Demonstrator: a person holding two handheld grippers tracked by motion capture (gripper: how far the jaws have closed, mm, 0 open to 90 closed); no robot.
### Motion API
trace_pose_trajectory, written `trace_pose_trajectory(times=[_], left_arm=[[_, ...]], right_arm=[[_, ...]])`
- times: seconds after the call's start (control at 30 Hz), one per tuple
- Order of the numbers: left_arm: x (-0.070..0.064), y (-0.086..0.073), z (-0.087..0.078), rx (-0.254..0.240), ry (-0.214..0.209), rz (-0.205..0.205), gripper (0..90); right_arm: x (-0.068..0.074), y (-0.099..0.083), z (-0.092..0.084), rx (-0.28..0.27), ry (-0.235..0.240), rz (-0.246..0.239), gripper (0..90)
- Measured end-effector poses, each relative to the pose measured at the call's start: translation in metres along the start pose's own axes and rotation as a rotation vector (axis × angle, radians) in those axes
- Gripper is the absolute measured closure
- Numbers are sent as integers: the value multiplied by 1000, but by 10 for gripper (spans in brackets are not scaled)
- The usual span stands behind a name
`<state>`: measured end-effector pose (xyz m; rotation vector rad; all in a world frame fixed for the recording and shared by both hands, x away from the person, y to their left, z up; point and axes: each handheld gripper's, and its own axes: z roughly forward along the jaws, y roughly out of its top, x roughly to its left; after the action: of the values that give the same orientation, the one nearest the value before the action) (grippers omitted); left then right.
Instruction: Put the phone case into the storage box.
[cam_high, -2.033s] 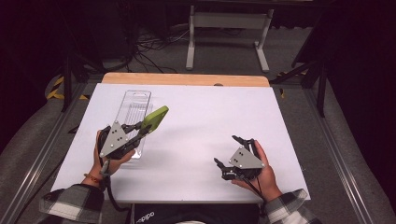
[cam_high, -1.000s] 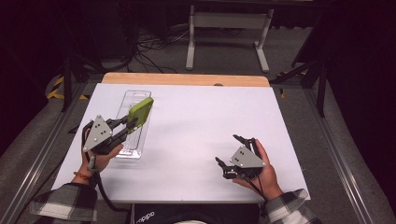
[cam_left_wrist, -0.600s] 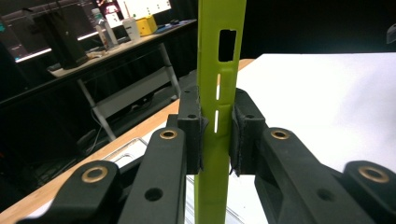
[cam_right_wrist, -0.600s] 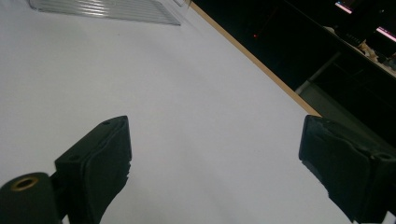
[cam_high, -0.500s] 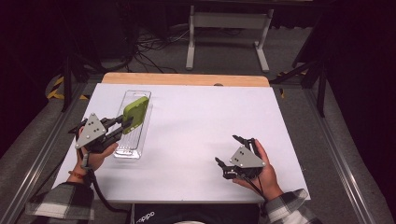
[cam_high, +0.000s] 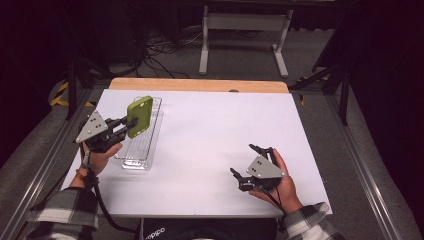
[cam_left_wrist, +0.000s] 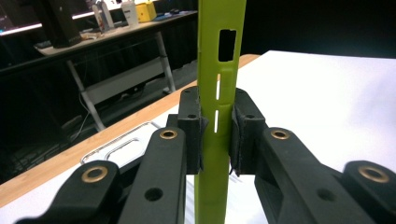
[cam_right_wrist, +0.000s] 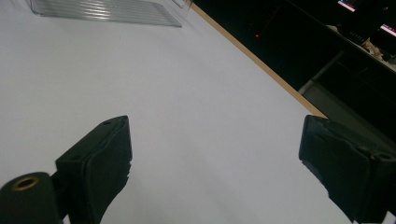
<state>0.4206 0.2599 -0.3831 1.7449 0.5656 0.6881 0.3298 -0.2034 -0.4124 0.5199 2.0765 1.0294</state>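
1. Green phone case (cam_high: 139, 116) is clamped between the 2 jaws of the left gripper (cam_high: 131, 121), which presses on it from both flat sides.
2. Seen in the left gripper view, the case (cam_left_wrist: 219, 116) stands upright and edge-on between the pads (cam_left_wrist: 192, 130), with its side slots and a rectangular cut-out facing the camera, and it rises well above the jaw tips.
3. In the high view the case is held in the air just ahead of the left gripper, over the far part of a clear plastic tray (cam_high: 142, 145) that lies on the white table (cam_high: 215, 135).
4. Whether the case touches the tray cannot be told from these pictures.
5. The tray sits directly below and slightly to the inner side of the left gripper, with its long side running away from the person.
6. A left hand (cam_high: 100, 152) in a plaid sleeve carries that gripper near the table's left edge.
7. The right gripper (cam_high: 250, 165) rests low over the table, well apart from the case and the tray, held by the right hand (cam_high: 280, 182).
8. Its 2 jaws stand wide apart in the right gripper view, with bare white table between them and the ribbed tray (cam_right_wrist: 102, 10) far ahead at the upper left.
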Motion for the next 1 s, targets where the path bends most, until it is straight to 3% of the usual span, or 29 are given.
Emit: trace_pose_trajectory(times=[0.1,0.33,0.53,0.8,1.0], left_arm=[[7,-2,5,7,-8,-5,780],[26,-6,20,15,-23,-38,780],[32,-9,29,19,-31,-48,780],[39,-7,45,38,-42,-51,779],[54,-12,57,68,-52,-66,779]], right_arm=[[-2,-2,3,13,35,23,108],[-3,-4,8,35,37,16,110],[-3,-4,8,48,45,-1,107],[-7,-2,4,31,56,25,107],[-9,-5,7,39,72,34,107]])
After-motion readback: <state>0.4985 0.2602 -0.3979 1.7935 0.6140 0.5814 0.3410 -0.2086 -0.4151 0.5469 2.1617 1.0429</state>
